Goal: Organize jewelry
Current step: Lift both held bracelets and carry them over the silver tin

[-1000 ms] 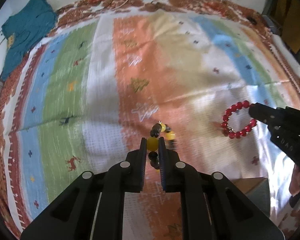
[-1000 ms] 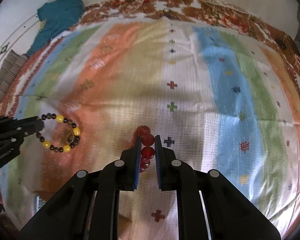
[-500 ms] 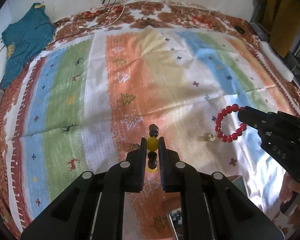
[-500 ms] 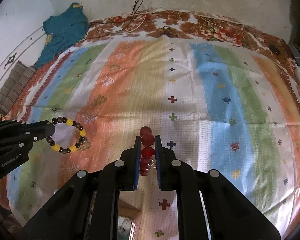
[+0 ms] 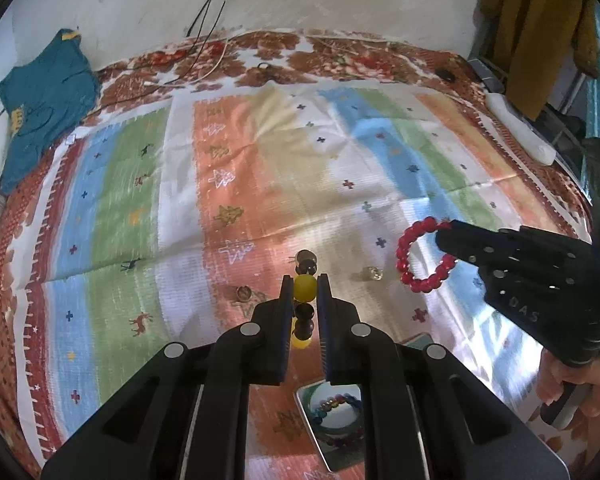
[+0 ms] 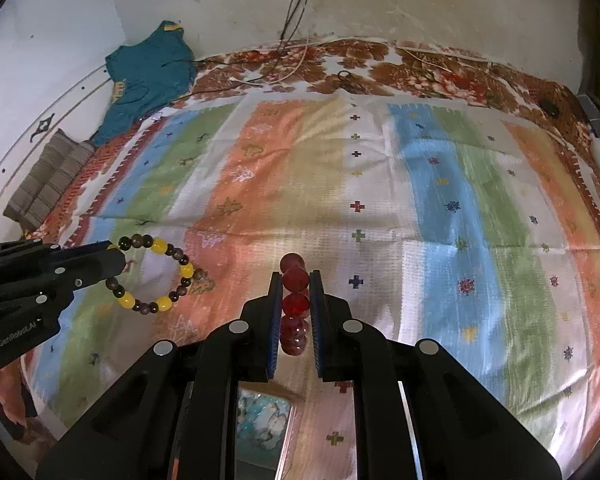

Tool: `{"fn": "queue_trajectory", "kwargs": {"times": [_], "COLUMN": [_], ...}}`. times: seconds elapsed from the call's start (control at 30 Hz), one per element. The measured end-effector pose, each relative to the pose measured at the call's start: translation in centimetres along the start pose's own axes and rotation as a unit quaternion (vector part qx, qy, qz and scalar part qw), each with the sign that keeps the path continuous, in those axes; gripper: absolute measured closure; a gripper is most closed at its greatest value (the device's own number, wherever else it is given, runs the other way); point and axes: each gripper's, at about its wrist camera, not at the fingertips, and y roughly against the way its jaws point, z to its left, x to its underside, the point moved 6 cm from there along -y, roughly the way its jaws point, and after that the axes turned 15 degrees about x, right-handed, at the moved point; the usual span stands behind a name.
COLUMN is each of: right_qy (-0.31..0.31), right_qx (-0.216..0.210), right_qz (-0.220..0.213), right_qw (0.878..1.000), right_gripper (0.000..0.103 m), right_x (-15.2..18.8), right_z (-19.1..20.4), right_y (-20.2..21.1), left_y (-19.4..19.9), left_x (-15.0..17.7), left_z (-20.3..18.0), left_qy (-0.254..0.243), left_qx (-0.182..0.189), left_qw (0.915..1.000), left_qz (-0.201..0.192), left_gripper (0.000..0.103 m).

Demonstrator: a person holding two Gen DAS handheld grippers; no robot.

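Observation:
My left gripper [image 5: 305,285] is shut on a bracelet of yellow and dark brown beads [image 5: 304,287], held above the striped cloth [image 5: 260,168]; the same bracelet hangs as a ring in the right wrist view [image 6: 156,276]. My right gripper [image 6: 295,280] is shut on a red bead bracelet [image 6: 295,280], which shows as a ring in the left wrist view [image 5: 412,256]. Two small jewelry pieces [image 5: 372,273] [image 5: 243,293] lie on the cloth below. A tray with a multicoloured bead bracelet [image 5: 336,420] sits under the left gripper.
A shiny container [image 6: 262,420] with pale blue and white content lies below the right gripper. A teal garment [image 5: 40,100] lies at the far left, cables [image 5: 204,68] at the back, a white object [image 5: 520,132] at the right edge.
Both grippers have risen and pulled back with their bracelets, so more of the cloth and the back wall shows. The tray with the multicoloured bracelet has come into view below.

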Motion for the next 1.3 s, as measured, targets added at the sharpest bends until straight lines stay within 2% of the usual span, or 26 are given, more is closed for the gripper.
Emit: {"fn": "queue_trajectory", "kwargs": {"times": [0.6,1.3], "right_qy": [0.015,0.032], "right_qx": [-0.023,-0.039], "right_qz": [-0.024,-0.033], "right_qw": [0.999,0.998], "right_gripper": [0.089,0.089], "right_x": [1.1,3.9], "right_z": [1.0,1.9], "right_y": [3.8,7.2], "left_y": [3.7,5.3], "left_x": [1.5,4.5], "left_z": [-3.1,-5.5], "left_qy": [-0.022,-0.043], "left_qx": [0.03,0.044], "left_qw": [0.9989,0.9976], "left_qz": [-0.03,-0.032], "left_gripper": [0.092,0.092]}}
